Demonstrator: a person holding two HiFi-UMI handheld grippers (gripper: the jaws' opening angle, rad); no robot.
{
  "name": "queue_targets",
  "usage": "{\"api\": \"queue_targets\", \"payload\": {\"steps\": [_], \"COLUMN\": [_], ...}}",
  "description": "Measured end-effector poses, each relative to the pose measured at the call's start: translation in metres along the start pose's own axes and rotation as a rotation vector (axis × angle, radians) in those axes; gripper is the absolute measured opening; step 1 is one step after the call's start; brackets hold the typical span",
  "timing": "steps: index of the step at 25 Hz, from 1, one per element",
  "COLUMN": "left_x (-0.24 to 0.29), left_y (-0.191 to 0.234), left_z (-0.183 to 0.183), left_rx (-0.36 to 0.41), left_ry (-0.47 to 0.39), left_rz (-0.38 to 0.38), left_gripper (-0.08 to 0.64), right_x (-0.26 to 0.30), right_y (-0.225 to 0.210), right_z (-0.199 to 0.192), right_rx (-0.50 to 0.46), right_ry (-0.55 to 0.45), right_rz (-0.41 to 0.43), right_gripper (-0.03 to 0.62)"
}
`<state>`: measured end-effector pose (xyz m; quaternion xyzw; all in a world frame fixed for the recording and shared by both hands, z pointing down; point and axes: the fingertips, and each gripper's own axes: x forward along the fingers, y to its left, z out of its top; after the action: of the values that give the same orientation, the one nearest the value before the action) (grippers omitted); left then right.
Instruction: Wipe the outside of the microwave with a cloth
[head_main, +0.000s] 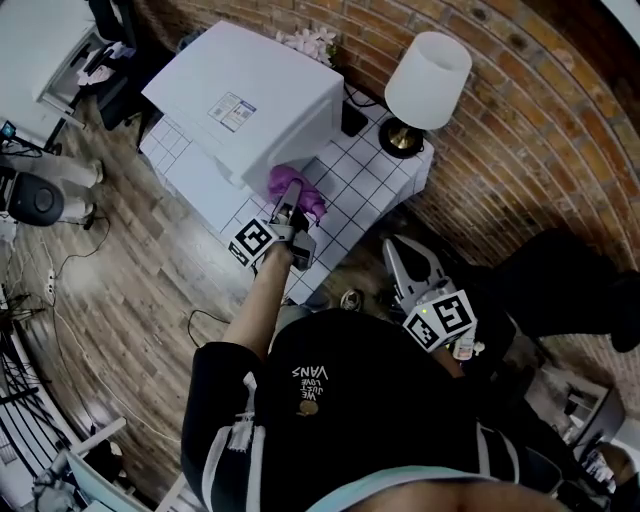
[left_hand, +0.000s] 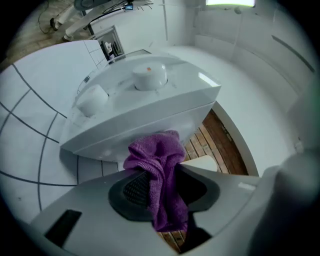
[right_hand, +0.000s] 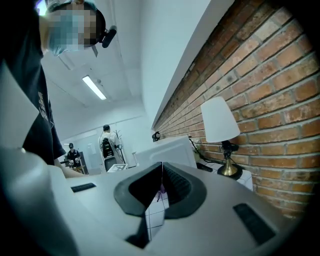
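One purple terry cloth (left_hand: 159, 162) is pinched in the clenched jaws of the left gripper (head_main: 289, 205), bunched against the lower front edge of the white box-shaped microwave (head_main: 250, 100). Only a fold is gripped and the rest hangs loose below the jaws. A hard drag along the casing could probably pull it free, and the bare jaw tips would then scrape the shell. Two round white knobs (left_hand: 148, 75) sit on the microwave's front panel above the cloth, so a careless pass could turn them. The right gripper (head_main: 408, 256), jaws pressed together on nothing, hangs off the white tiled counter (head_main: 360, 170), well clear of the microwave. Unbraced, the microwave may slide under pressure. A white-shaded brass table lamp (head_main: 428, 80) beside the microwave could be knocked by a wide sweep.
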<state>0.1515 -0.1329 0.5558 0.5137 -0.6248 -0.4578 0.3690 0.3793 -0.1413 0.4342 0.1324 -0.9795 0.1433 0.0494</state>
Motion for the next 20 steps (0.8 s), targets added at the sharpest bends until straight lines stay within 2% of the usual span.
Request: {"api": "queue_targets", "payload": {"steps": [11, 20], "left_x": [0.111, 0.183], "left_y": [-0.003, 0.002], "left_z": [-0.029, -0.049], "left_rx": [0.016, 0.007], "left_ry": [0.110, 0.172], "left_rz": [-0.029, -0.013], "left_gripper": [0.140, 0.140], "right_x": [-0.038, -0.054], "right_y": [-0.050, -0.073], "right_z": [0.000, 0.000], "right_rx": [0.036, 0.051], "right_ry": [-0.012, -0.002], "right_rz": [-0.191, -0.287], "right_gripper": [0.003, 0.003]}}
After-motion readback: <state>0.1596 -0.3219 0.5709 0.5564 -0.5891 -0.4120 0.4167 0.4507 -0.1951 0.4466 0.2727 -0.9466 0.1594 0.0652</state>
